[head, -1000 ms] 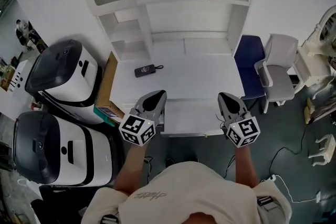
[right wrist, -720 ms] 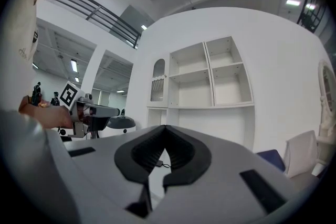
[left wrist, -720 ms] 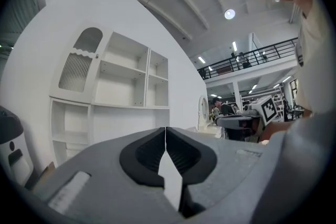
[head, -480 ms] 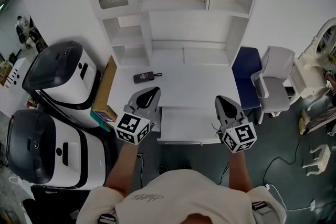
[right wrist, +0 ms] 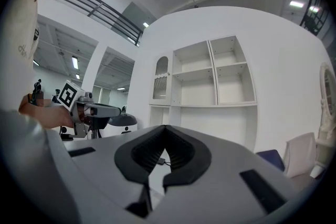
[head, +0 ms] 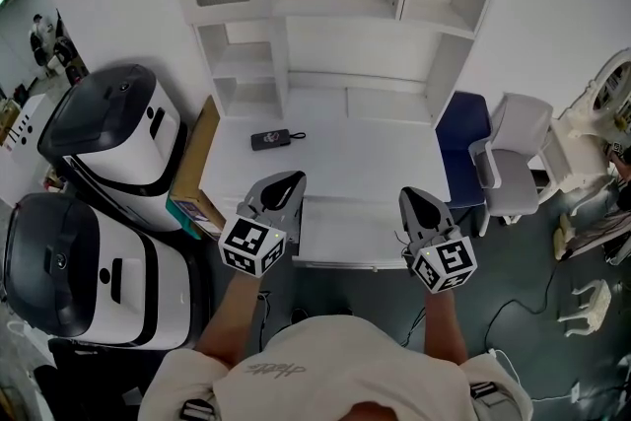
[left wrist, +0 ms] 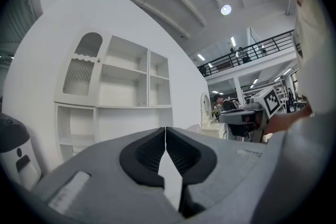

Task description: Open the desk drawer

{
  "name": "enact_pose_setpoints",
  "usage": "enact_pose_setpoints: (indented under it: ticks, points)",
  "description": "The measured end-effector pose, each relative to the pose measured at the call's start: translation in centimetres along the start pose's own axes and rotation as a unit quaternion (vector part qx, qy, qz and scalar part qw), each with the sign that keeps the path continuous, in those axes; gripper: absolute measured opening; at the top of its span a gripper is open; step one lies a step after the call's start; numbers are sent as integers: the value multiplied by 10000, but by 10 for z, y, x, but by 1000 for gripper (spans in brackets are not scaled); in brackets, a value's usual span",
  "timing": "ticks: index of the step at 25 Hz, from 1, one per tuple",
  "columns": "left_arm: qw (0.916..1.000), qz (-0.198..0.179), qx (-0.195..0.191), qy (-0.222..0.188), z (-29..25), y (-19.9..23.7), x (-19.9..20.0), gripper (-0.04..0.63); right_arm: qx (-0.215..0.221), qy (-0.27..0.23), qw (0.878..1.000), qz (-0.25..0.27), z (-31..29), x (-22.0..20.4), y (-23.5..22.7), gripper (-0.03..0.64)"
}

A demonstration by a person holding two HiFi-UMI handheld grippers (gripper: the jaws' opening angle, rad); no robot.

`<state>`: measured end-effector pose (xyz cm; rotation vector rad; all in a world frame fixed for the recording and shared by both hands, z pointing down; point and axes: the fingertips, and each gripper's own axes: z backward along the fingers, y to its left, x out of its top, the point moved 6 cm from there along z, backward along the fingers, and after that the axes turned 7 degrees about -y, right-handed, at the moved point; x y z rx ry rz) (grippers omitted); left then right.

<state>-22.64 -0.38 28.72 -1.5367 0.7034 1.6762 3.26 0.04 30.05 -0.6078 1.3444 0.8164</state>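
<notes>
A white desk (head: 335, 158) with a shelf hutch (head: 345, 5) stands ahead of me. Its shallow white drawer (head: 345, 237) sticks out from the front edge and looks empty. My left gripper (head: 293, 178) hovers at the drawer's left side, shut with nothing in it. My right gripper (head: 408, 196) hovers at the drawer's right side, also shut and empty. In the left gripper view the left gripper (left wrist: 166, 129) has its jaws touching, with the hutch beyond. In the right gripper view the right gripper (right wrist: 164, 127) has its jaws meeting the same way.
A small black device (head: 268, 140) with a cord lies on the desk's left part. Two large white and black machines (head: 113, 128) (head: 69, 261) and a cardboard box (head: 192, 173) crowd the left. A blue chair (head: 463, 128) and a white chair (head: 513, 163) stand at the right.
The head view has drifted, so the desk sits slightly higher and to the left in the frame. Both grippers stay shut beside the drawer, and the drawer sticks out about as before.
</notes>
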Motion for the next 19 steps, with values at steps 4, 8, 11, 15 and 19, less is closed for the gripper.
enact_pose_setpoints:
  ticks: [4, 8, 11, 15, 19]
  points:
    - [10000, 86, 34, 11, 3, 6, -5, 15, 38, 73, 10000, 30, -2, -1, 6, 2]
    - [9999, 163, -15, 26, 1, 8, -12, 15, -34, 119, 9999, 64, -2, -2, 6, 2]
    - [9998, 190, -100, 33, -2, 9, -15, 17, -115, 152, 9998, 53, -2, -4, 5, 2]
    - [9996, 232, -181, 48, -5, 12, -20, 15, -178, 213, 9996, 73, -3, -7, 8, 2]
    - [9994, 269, -209, 41, -10, 19, -24, 15, -194, 240, 9995, 113, -9, -10, 7, 2]
